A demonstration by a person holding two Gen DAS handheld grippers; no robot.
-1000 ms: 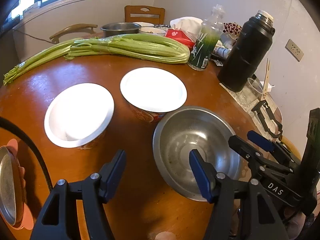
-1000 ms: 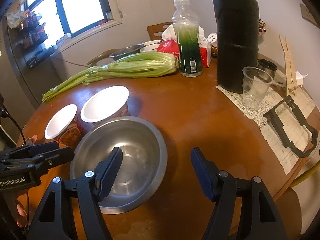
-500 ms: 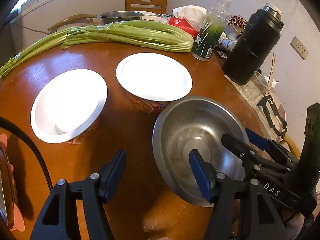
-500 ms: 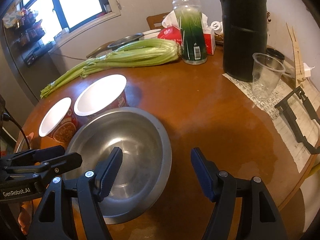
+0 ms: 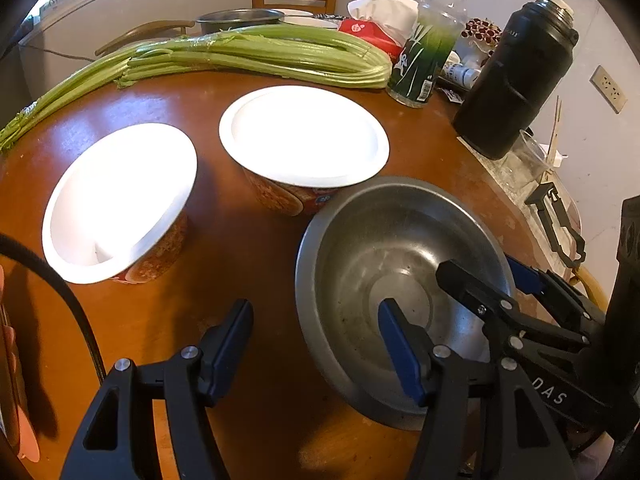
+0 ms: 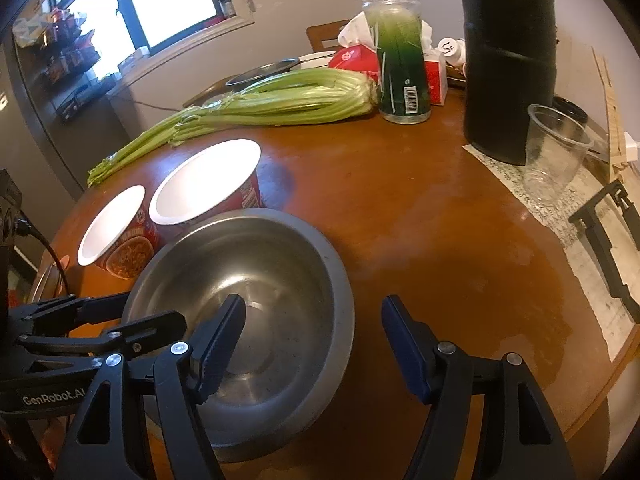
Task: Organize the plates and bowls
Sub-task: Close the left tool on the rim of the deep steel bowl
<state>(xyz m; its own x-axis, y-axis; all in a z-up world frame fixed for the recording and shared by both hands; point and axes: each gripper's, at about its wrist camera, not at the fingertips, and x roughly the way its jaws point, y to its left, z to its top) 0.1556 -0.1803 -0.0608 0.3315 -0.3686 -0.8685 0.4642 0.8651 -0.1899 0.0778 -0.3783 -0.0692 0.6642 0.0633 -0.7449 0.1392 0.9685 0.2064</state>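
Note:
A steel bowl (image 5: 360,248) (image 6: 280,252) sits on the round wooden table near the front edge. Two white-lined paper bowls stand beyond it: one (image 5: 120,196) (image 6: 112,224) to the left, one (image 5: 304,140) (image 6: 208,180) behind the steel bowl and close to its rim. My left gripper (image 5: 316,324) is open, astride the steel bowl's left rim with its right finger over the bowl. My right gripper (image 6: 312,320) is open, astride the bowl's right rim with its left finger over the bowl. It also shows in the left wrist view (image 5: 496,276).
A celery bunch (image 5: 256,56) lies across the far side. A green bottle (image 5: 424,56), a black thermos (image 5: 512,80), a clear plastic cup (image 6: 552,152) and a black clip (image 6: 612,240) on paper stand at the right. A metal lid (image 6: 44,280) lies at the left edge.
Both grippers have moved forward and closer to the steel bowl; each now has one finger over the bowl. Both stay open. The bowls have not moved.

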